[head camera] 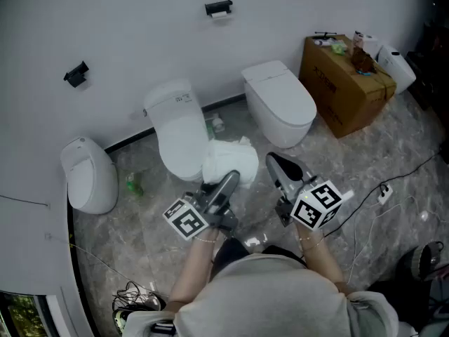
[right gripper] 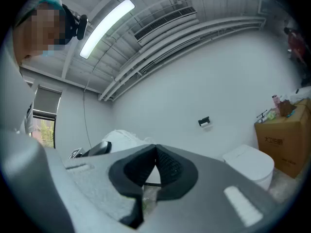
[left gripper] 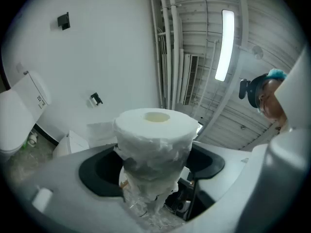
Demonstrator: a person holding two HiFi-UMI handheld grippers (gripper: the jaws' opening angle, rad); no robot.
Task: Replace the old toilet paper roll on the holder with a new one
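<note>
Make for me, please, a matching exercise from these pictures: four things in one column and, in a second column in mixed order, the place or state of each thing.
Things
1. wrapped toilet paper roll
2. right gripper
3. cardboard box
4. black holder

Places or states
A. mounted on the white wall
B. jaws shut, nothing between them
C. on the floor beside a white toilet
D. held between the jaws of the left gripper

Right pairs: 1-D, 2-B, 3-C, 4-A
</note>
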